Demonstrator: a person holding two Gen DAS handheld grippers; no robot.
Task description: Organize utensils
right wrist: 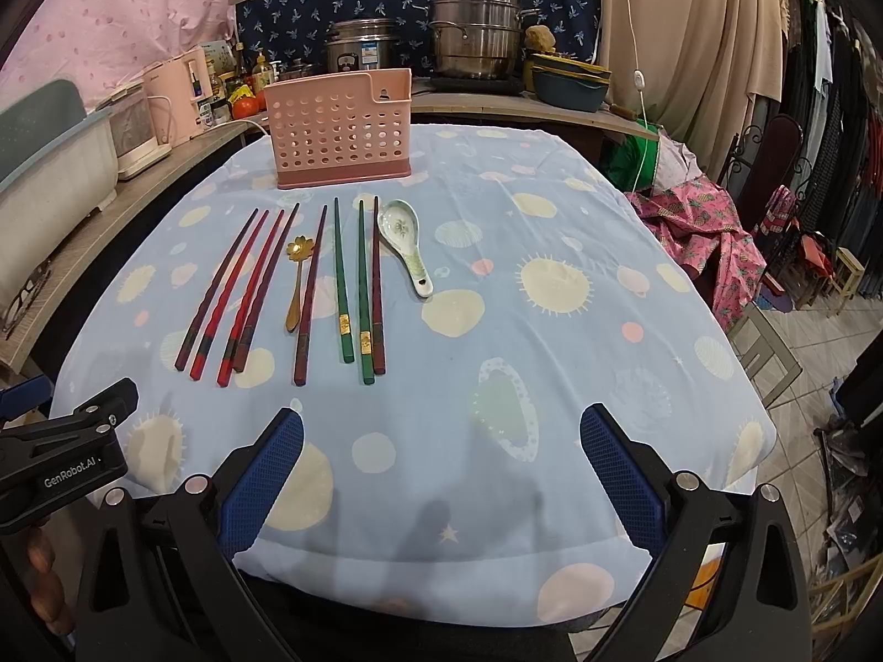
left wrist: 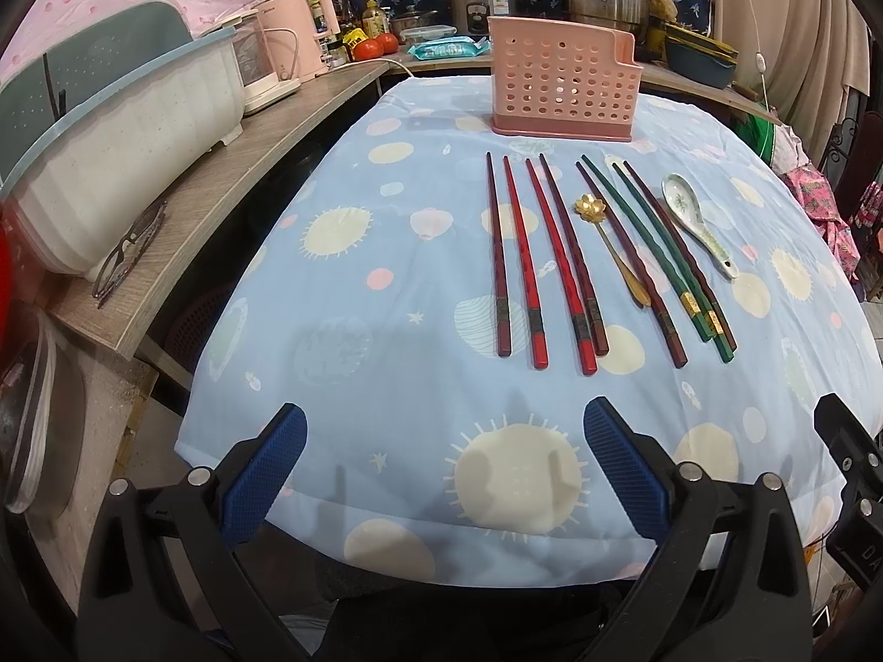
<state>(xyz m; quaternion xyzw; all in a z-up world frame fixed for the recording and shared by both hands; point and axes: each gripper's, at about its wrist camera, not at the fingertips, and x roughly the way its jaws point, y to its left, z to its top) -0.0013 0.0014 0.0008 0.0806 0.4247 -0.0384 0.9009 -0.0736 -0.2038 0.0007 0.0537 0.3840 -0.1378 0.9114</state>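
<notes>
Several chopsticks lie side by side on the blue patterned tablecloth: red and dark red ones (left wrist: 532,270) (right wrist: 232,298) to the left, green ones (left wrist: 657,254) (right wrist: 340,281) to the right. A gold flower-shaped spoon (left wrist: 610,245) (right wrist: 297,276) lies among them. A white ceramic spoon (left wrist: 698,223) (right wrist: 408,254) lies at the right end. A pink perforated utensil holder (left wrist: 563,80) (right wrist: 342,129) stands upright behind them. My left gripper (left wrist: 444,441) is open and empty over the table's near edge. My right gripper (right wrist: 441,441) is open and empty there too, right of the left one.
A wooden counter (left wrist: 221,165) runs along the left and back with a dish rack (left wrist: 110,165), glasses (left wrist: 129,254), a pink appliance (left wrist: 298,27), tomatoes (left wrist: 375,46) and steel pots (right wrist: 474,33). Clothes and chairs (right wrist: 772,165) stand to the right. The tablecloth (right wrist: 552,331) covers the table.
</notes>
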